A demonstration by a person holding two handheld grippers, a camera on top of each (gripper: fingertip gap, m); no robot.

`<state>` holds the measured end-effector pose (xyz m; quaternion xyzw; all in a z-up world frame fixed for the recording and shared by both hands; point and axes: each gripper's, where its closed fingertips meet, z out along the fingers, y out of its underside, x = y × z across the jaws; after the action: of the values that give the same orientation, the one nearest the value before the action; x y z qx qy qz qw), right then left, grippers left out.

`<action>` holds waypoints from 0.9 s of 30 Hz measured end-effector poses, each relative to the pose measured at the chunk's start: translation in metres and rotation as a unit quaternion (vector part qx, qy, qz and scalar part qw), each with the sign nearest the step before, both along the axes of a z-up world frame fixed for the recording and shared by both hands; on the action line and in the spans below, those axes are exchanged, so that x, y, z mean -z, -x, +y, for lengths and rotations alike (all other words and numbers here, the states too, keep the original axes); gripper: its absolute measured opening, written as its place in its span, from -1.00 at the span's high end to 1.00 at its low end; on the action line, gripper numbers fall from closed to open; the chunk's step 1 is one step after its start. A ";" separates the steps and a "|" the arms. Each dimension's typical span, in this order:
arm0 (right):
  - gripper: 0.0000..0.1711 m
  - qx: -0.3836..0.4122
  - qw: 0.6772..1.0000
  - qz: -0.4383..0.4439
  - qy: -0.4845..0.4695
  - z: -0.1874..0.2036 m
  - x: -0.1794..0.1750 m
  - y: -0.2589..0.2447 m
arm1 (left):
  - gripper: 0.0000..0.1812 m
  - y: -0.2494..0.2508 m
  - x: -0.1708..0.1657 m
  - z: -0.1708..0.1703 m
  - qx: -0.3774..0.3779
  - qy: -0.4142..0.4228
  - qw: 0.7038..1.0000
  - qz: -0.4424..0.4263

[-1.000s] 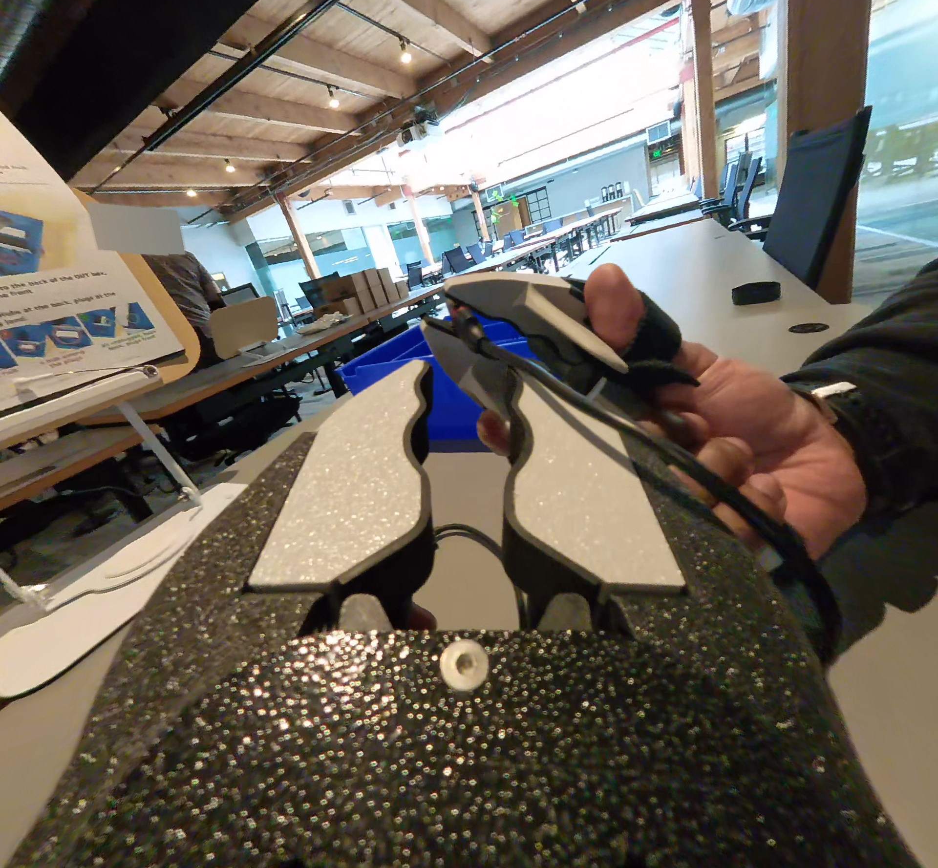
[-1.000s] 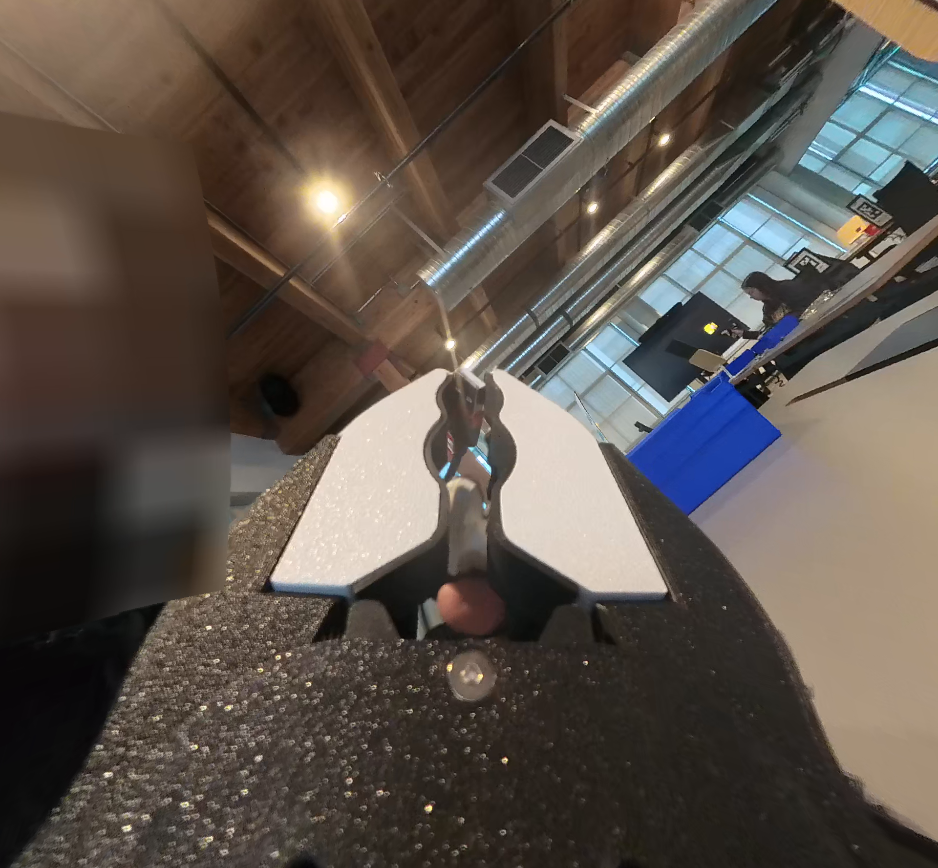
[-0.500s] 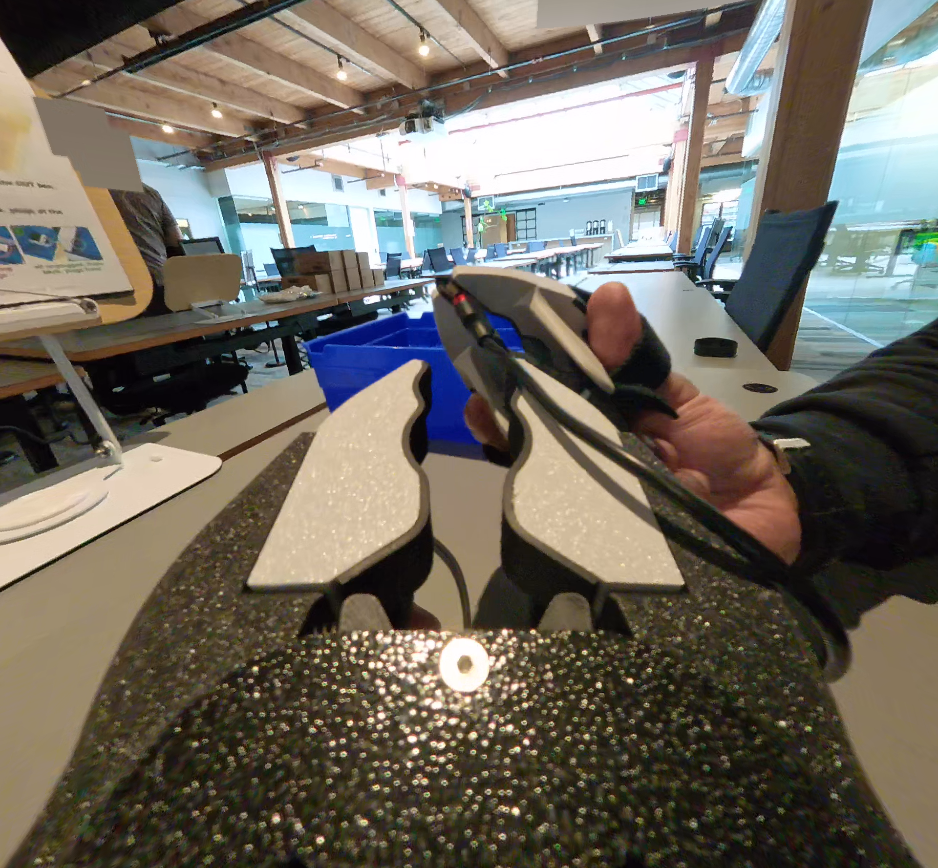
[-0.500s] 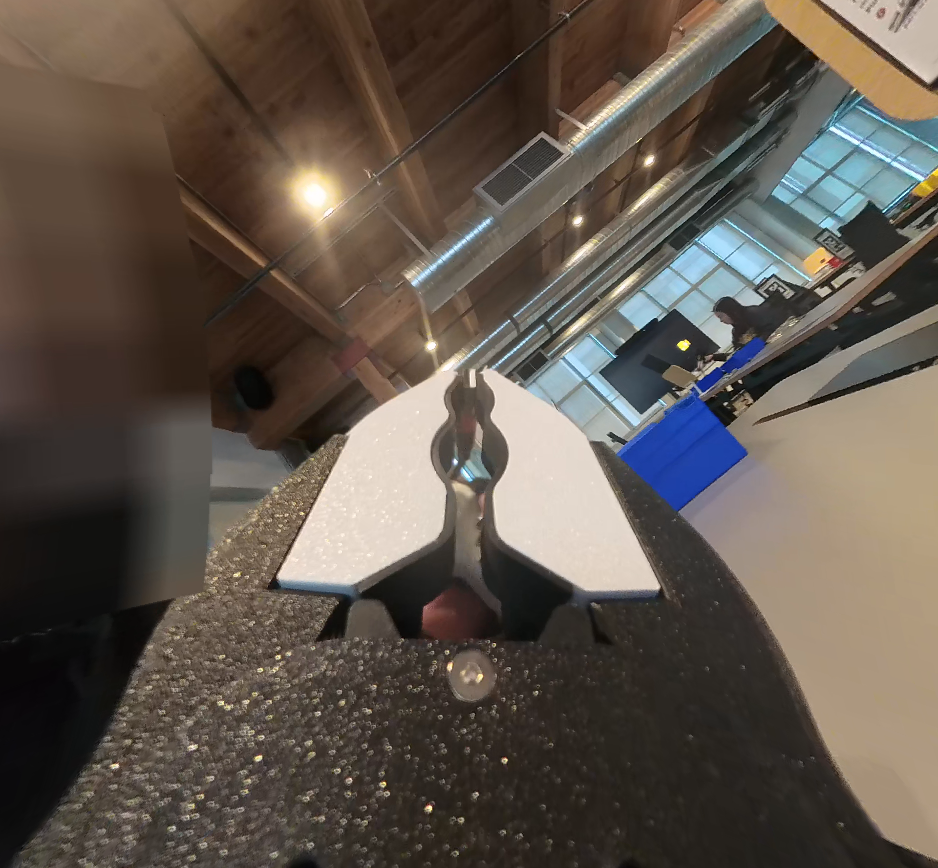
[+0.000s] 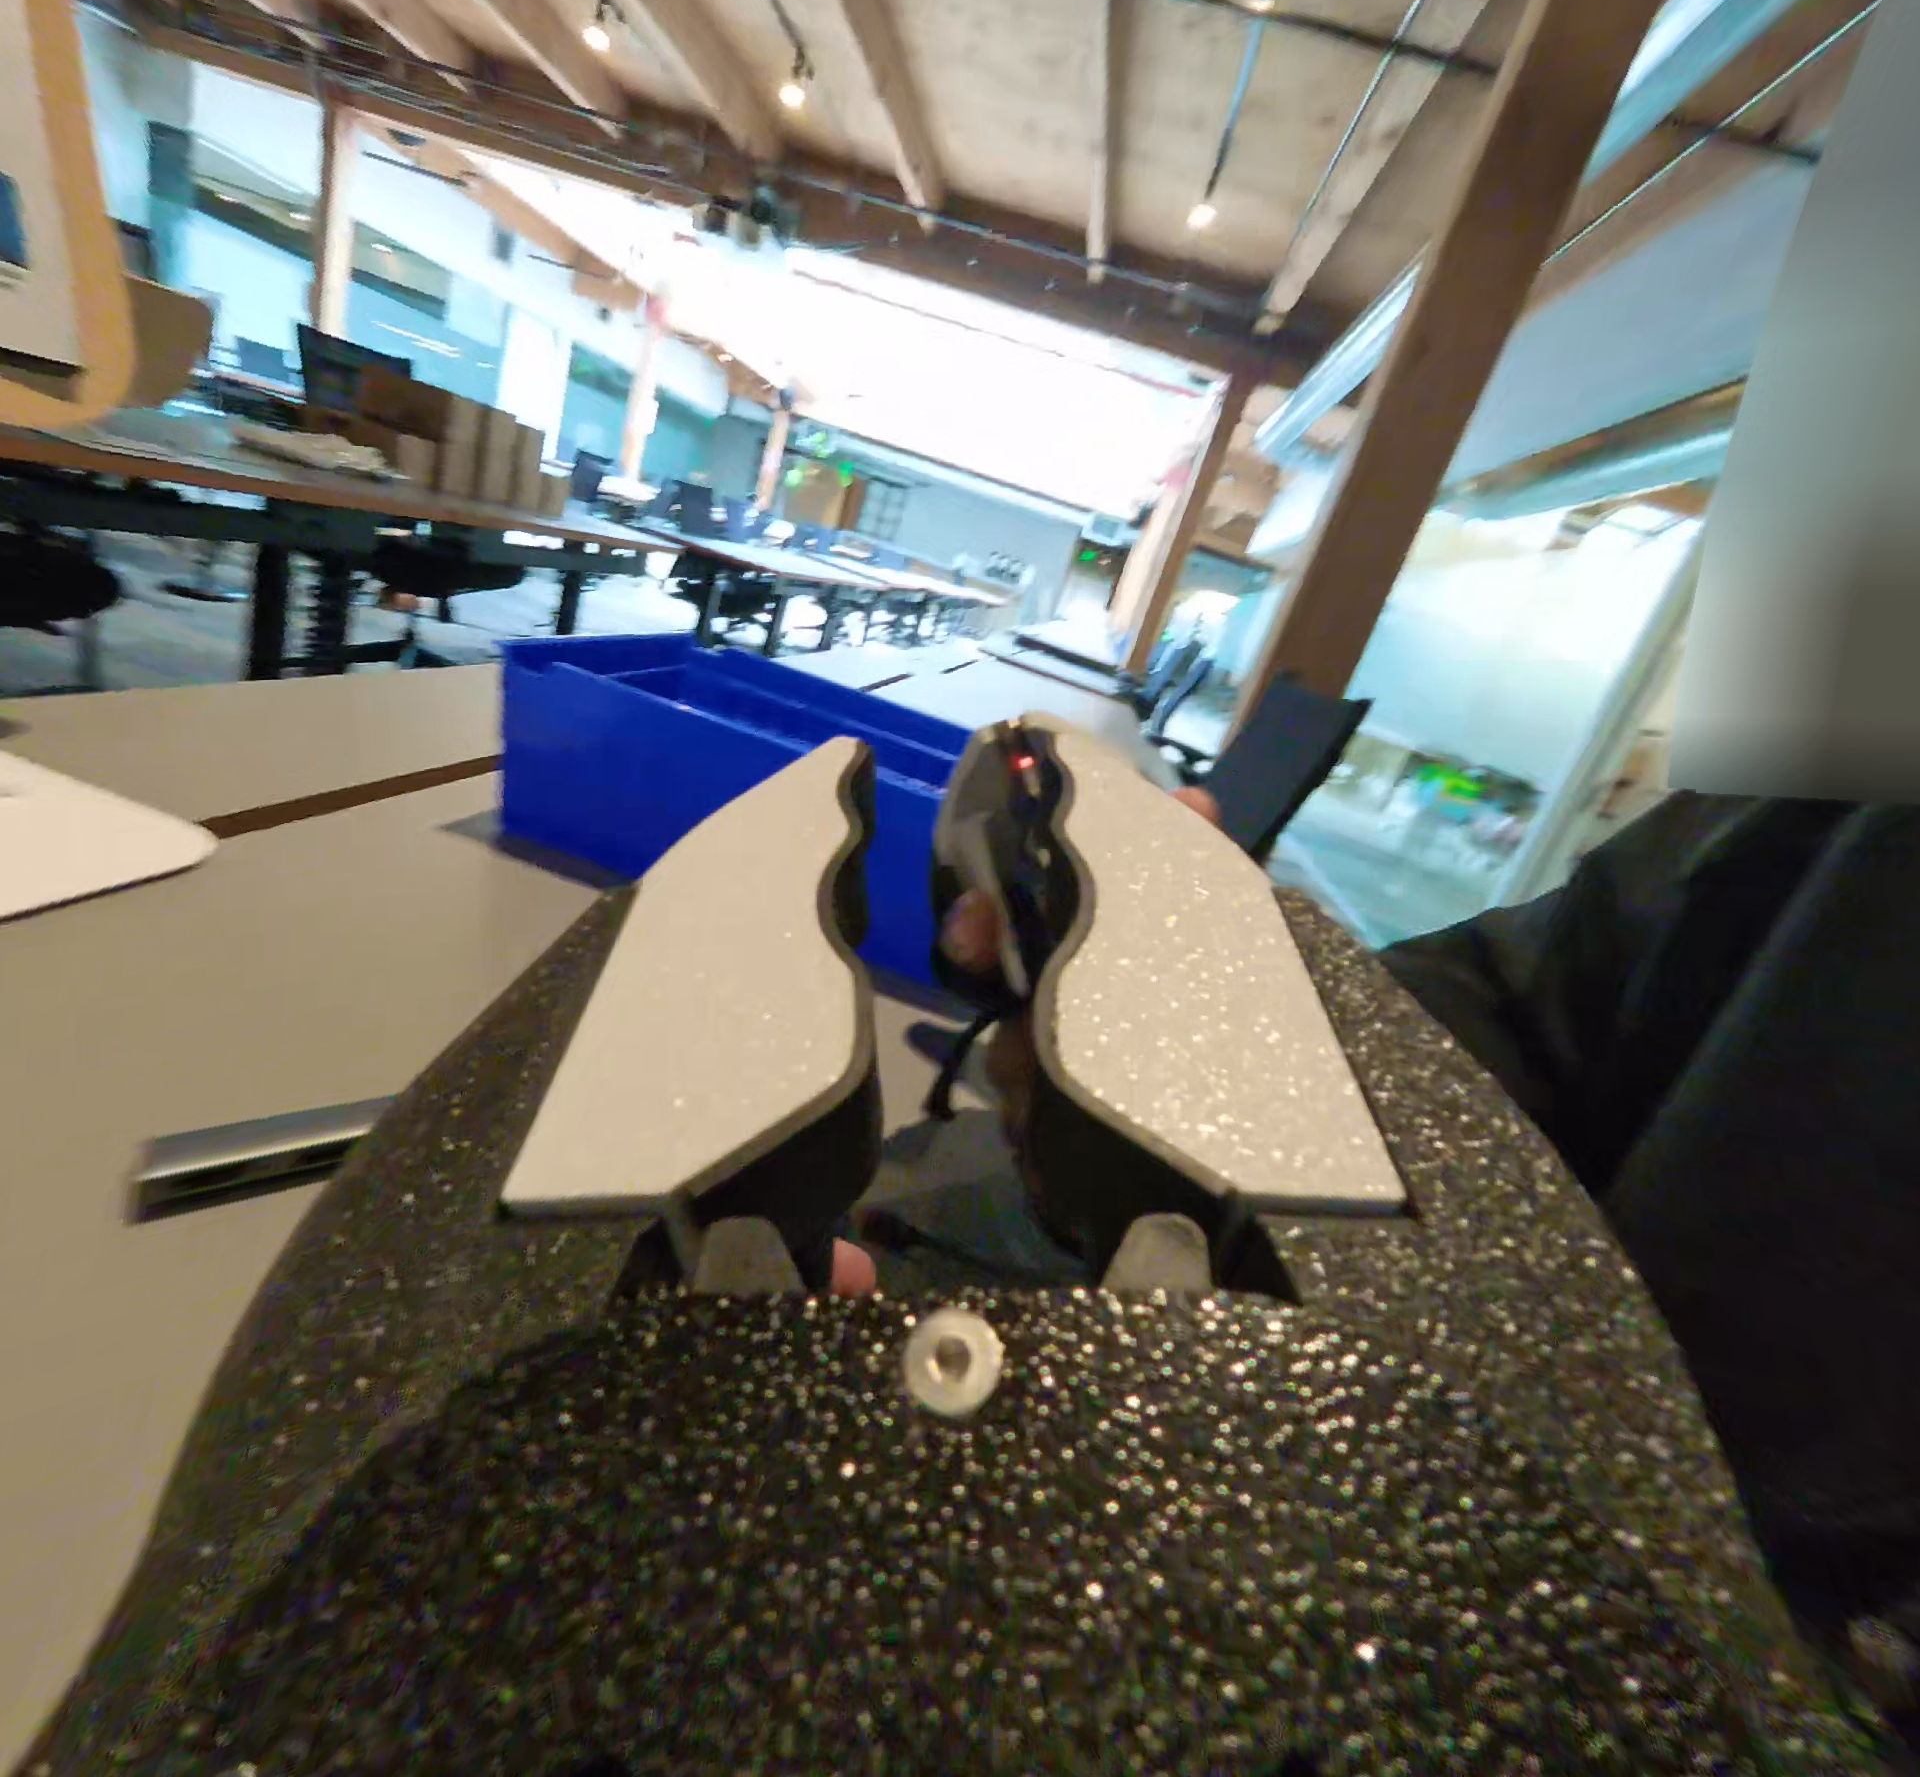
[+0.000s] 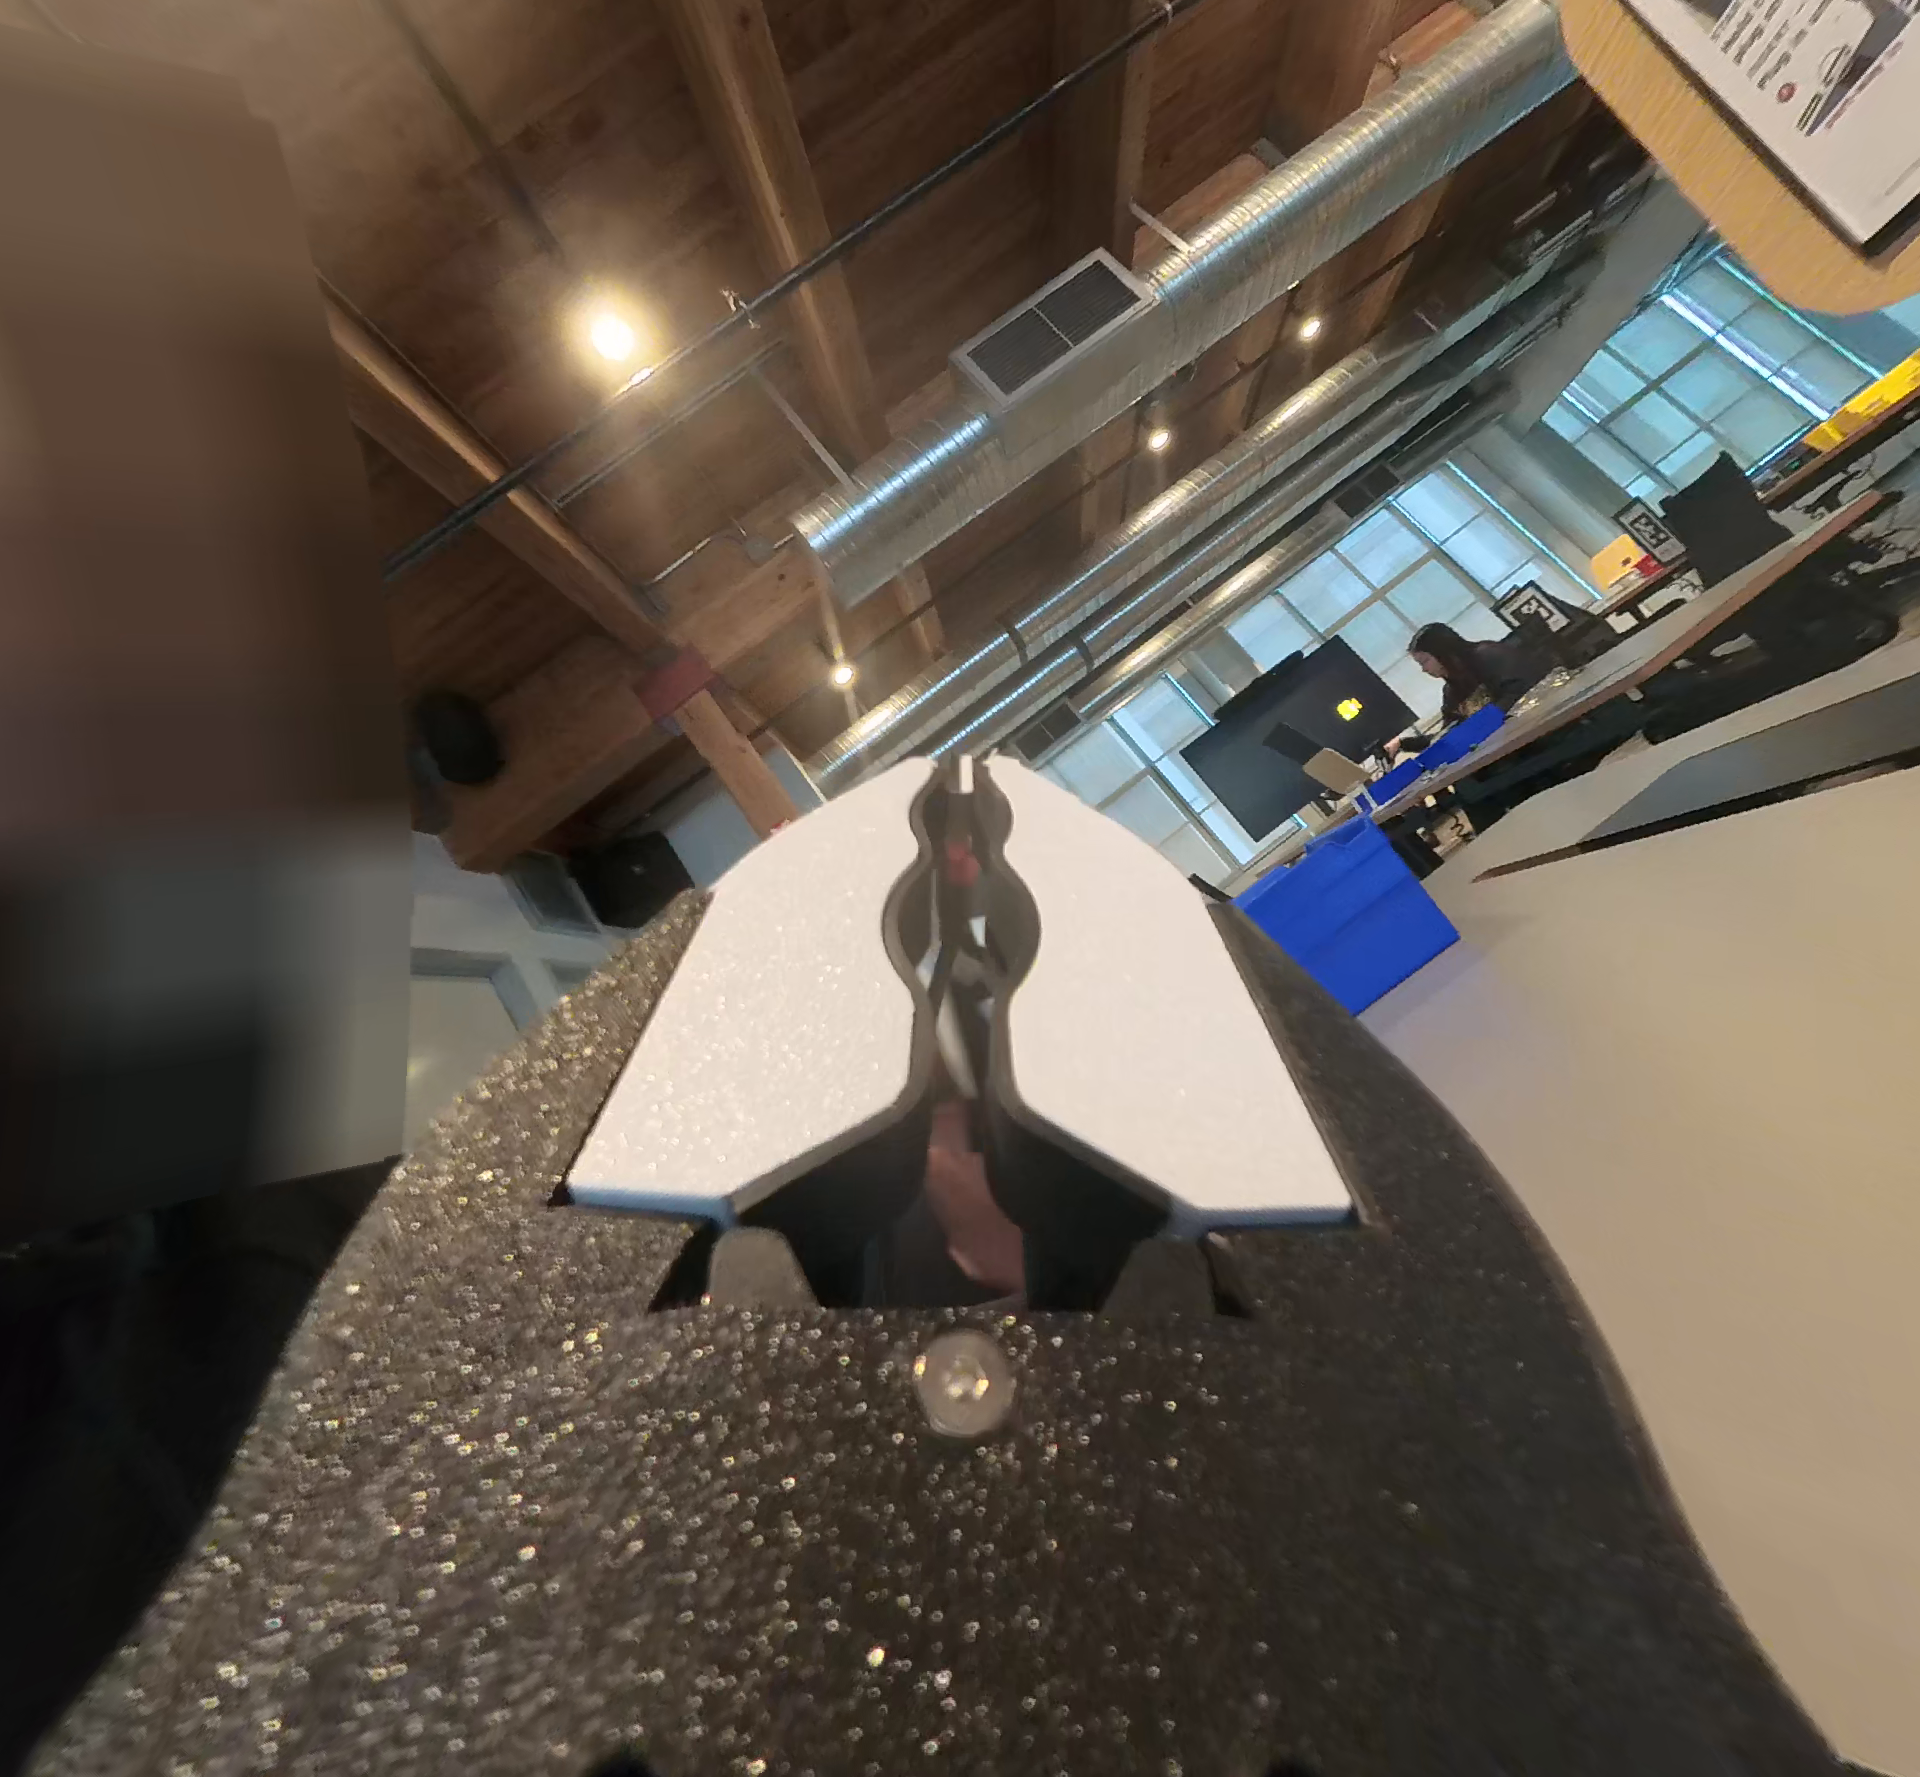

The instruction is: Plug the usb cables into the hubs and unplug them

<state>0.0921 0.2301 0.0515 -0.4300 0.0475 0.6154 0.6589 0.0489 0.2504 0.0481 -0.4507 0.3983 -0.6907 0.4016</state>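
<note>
My left gripper point(image 5: 948, 748) is open and empty, low over the grey table point(image 5: 312, 958). A flat grey USB hub point(image 5: 249, 1145) lies on the table just left of it. My right gripper point(image 5: 987, 854) shows edge-on right in front of the gap between the left fingers, held up by a hand. In the right wrist view my right gripper point(image 6: 964, 771) is shut on a black USB cable point(image 6: 961, 906). The cable's metal plug tip point(image 6: 963, 777) pokes out between the fingertips and points up toward the ceiling. The cable hangs down behind the left gripper point(image 5: 951, 1062).
A blue bin point(image 5: 665, 761) stands on the table behind the grippers and also shows in the right wrist view point(image 6: 1351, 906). A white stand base point(image 5: 73, 854) lies at the far left. A dark sleeve point(image 5: 1714, 1052) fills the right side. A wooden-edged instruction board point(image 6: 1704, 106) hangs over the table. The gap from one gripper's tips to the other's is roughly 6 cm.
The left gripper has swung so the hub now shows at its left. The right gripper has come in line with the gap between the left fingers. Right stays shut on the cable.
</note>
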 end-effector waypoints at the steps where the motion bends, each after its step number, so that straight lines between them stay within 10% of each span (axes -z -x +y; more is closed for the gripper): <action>1: 0.95 0.000 1.000 -0.003 0.000 0.000 0.001 0.002 | 0.73 -0.001 -0.001 -0.006 0.015 0.006 1.000 -0.003; 10: 0.95 0.007 0.999 -0.036 0.008 0.003 0.012 0.014 | 0.64 -0.025 0.035 -0.038 0.046 -0.011 0.991 0.124; 27: 0.95 -0.008 0.998 -0.062 0.009 0.001 0.018 0.027 | 0.83 -0.026 0.034 -0.039 0.081 0.057 0.989 0.107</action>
<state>0.0655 0.2311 0.0337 -0.4736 0.0081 0.5923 0.6518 0.0744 0.2111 0.0138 -0.5106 0.4336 -0.6904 0.2732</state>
